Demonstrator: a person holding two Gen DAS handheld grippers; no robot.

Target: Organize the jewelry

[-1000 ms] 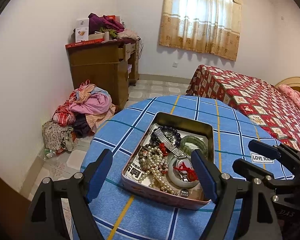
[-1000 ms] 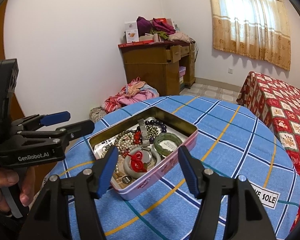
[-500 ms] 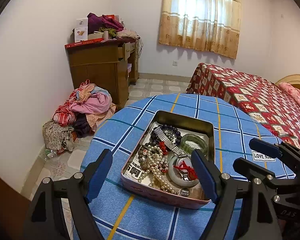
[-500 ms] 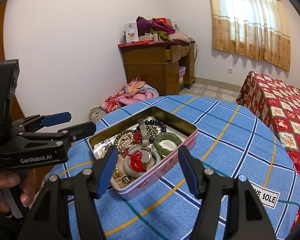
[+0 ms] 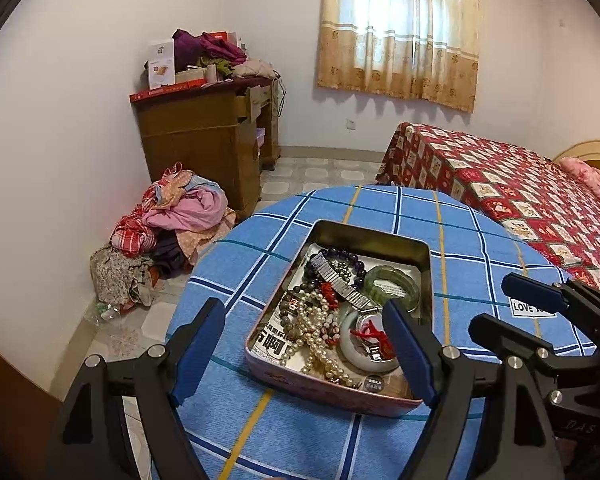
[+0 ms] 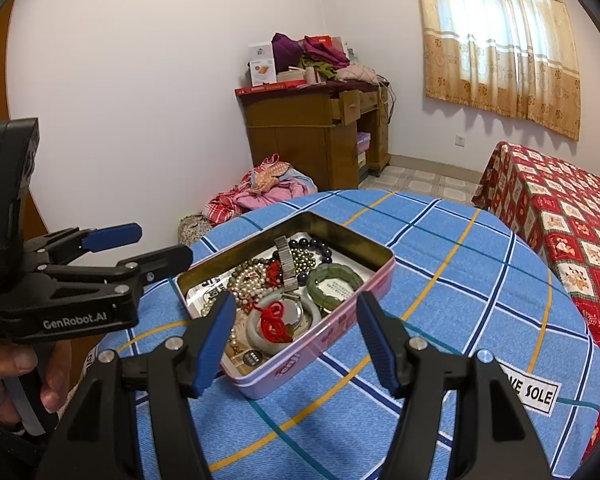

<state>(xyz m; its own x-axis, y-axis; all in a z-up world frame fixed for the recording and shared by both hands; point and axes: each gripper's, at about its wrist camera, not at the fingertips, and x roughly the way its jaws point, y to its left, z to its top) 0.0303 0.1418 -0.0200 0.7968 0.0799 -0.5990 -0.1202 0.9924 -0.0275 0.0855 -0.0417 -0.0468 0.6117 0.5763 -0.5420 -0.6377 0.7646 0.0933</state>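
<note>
An open pink tin sits on the blue checked table. In it lie a pearl necklace, a green bangle, a pale bangle with red cord, a metal watch band and dark beads. My left gripper is open and empty above the tin's near edge. My right gripper is open and empty, just short of the tin.
A wooden desk piled with boxes and clothes stands by the far wall. A heap of clothes lies on the floor. A bed with a red patterned cover is to the right.
Both grippers have stayed open and almost still; the views shift only slightly.
</note>
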